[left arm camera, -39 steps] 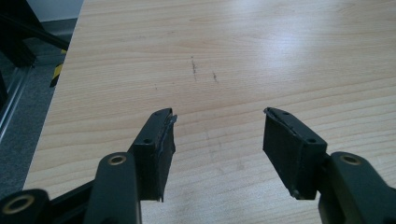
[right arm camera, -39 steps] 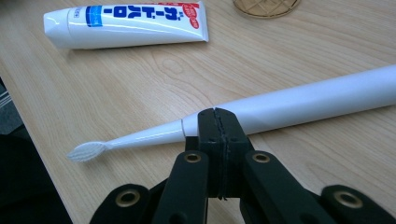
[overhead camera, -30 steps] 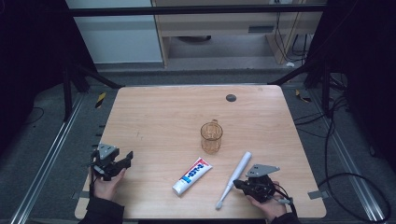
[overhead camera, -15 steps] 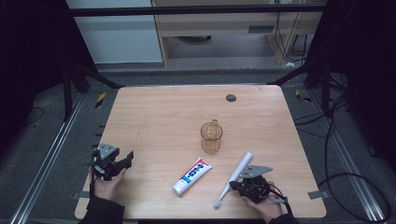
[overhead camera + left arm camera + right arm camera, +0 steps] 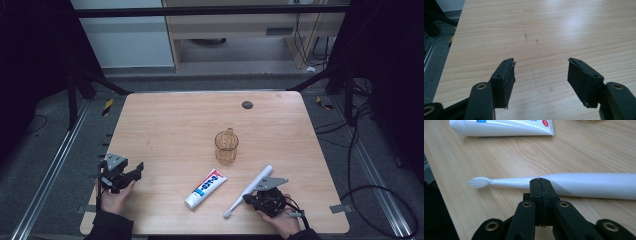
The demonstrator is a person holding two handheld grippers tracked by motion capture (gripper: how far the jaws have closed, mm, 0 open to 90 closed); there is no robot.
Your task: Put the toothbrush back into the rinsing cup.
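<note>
Right gripper: jaws pressed together, empty, tips at the near side of the white electric toothbrush lying flat near the table's front edge | left gripper: jaws apart, just been opening, nothing between | toothpaste tube: red-and-blue print, unreadable | amber glass mug: upright, beyond both.

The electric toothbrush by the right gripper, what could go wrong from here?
The right gripper is shut against the toothbrush, so it may push or roll it rather than grasp it. The toothpaste tube and the glass mug lie close by and could get knocked.
</note>
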